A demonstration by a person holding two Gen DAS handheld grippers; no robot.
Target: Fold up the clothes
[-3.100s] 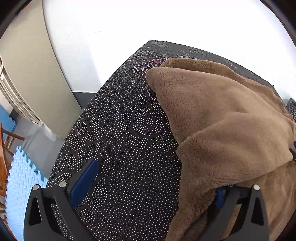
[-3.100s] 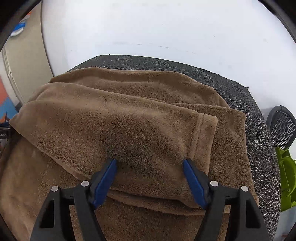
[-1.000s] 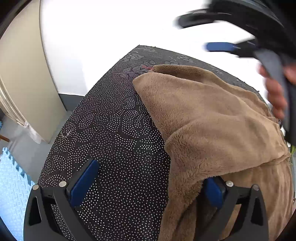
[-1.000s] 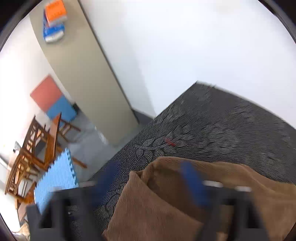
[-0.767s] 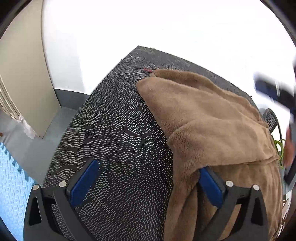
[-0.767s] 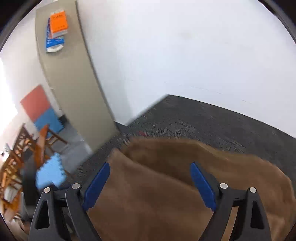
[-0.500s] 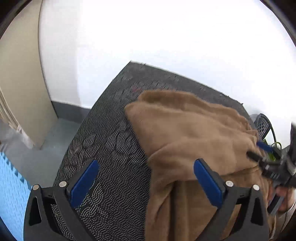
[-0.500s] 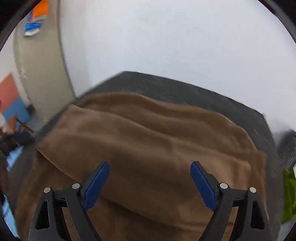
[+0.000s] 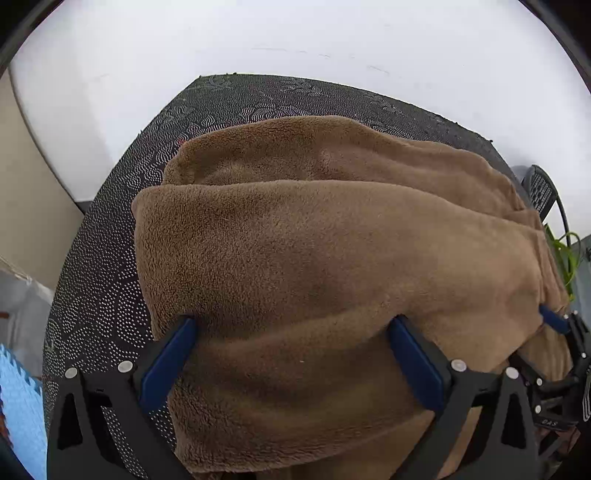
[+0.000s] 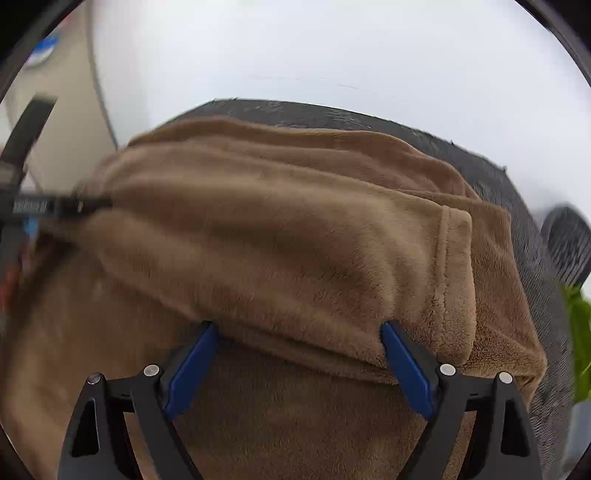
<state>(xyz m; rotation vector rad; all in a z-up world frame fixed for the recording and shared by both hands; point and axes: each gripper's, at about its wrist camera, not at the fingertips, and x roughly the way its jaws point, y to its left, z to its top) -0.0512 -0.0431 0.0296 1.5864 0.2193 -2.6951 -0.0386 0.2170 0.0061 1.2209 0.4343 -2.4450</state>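
The brown fleece garment point(image 9: 314, 258) looks soft and bulky (likely floppy); take its near folded edge. Left gripper point(image 9: 291, 354) and right gripper point(image 10: 299, 354) gape wide, holding nothing.

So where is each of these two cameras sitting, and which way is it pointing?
Left wrist view: on the left tongs, looking steeply down along their open blue fingers at the brown fleece garment on the dotted black tabletop; the right tongs show at the right edge.
Right wrist view: on the right tongs, also open, facing down at the garment's hemmed end.
Shared: garment, tabletop, white wall.
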